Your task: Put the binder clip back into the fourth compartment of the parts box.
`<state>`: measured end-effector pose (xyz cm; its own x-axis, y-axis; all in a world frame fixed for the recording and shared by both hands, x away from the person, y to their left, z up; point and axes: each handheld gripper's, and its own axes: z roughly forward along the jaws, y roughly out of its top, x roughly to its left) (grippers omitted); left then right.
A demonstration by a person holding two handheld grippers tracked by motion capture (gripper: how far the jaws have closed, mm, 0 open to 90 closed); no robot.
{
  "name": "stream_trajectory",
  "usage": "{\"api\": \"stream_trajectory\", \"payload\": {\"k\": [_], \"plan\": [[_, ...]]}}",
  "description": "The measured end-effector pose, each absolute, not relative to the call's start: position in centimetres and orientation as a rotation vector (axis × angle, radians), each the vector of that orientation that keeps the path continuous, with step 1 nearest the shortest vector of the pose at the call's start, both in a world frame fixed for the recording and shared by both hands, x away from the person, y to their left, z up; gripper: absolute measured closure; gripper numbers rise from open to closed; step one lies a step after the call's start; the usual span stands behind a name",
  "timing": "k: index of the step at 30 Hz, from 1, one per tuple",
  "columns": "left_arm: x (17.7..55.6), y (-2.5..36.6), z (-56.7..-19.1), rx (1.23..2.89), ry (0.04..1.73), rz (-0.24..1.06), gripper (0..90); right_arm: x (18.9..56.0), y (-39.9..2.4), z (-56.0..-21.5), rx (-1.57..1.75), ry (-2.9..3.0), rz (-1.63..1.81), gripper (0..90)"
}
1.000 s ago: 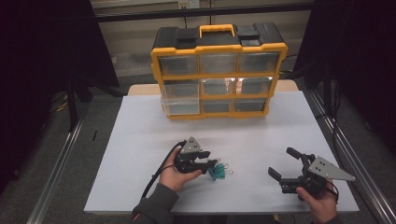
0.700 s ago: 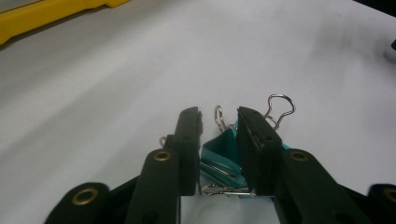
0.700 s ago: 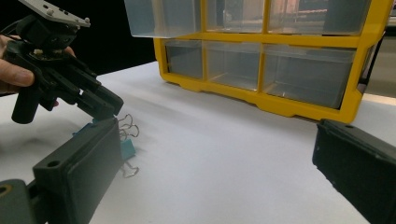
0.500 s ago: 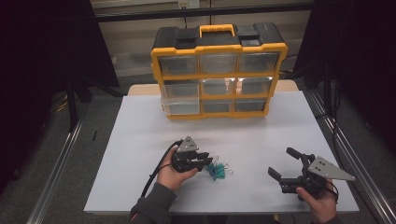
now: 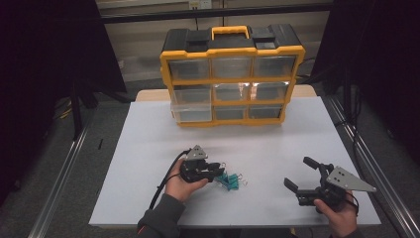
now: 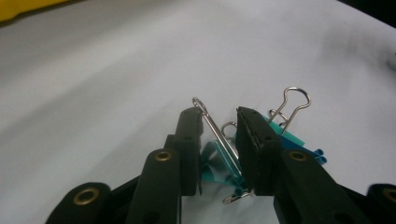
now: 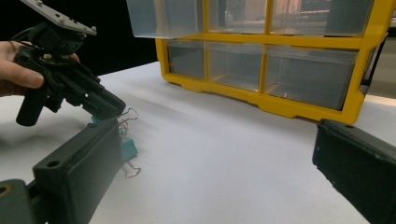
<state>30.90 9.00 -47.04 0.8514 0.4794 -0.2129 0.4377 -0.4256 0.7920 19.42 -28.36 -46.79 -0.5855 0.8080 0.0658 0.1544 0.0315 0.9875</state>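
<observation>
A white bench (image 5: 148, 148) stands on a grey floor (image 5: 54, 163), metal rails (image 5: 64, 168) running along both its sides. Darkness fills the room's left and right; a pale wall (image 5: 143, 49) lies behind, under a dark bar (image 5: 218, 11).

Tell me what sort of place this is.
Probably a lab or workshop recording bench: a white table between metal rails, a yellow-and-black plastic drawer organiser, and small teal binder clips being handled.

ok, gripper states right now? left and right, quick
Left gripper: jaws have just been closing around a teal binder clip; a firm grip cannot be told.
Right gripper: open, holding nothing.
</observation>
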Motion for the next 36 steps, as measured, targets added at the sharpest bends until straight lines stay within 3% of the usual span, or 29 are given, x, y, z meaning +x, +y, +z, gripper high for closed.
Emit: {"api": "stream_trajectory", "payload": {"k": [6, 18, 36], "plan": [[31.3, 8.5, -47.6, 2.086, 0.7, 0.026, 72.6, 19.5, -28.3, -46.8, 0.972, 1.788, 1.6, 0.8], [31.6, 8.5, -47.0, 2.019, 0.741, -0.046, 89.1, 19.4, -28.5, -46.8, 0.982, 1.775, 1.606, 0.8], [32.2, 10.3, -44.3, 1.944, 0.754, 0.0, 89.4, 19.4, -28.4, -46.7, 0.96, 1.781, 1.599, 0.9]]}}
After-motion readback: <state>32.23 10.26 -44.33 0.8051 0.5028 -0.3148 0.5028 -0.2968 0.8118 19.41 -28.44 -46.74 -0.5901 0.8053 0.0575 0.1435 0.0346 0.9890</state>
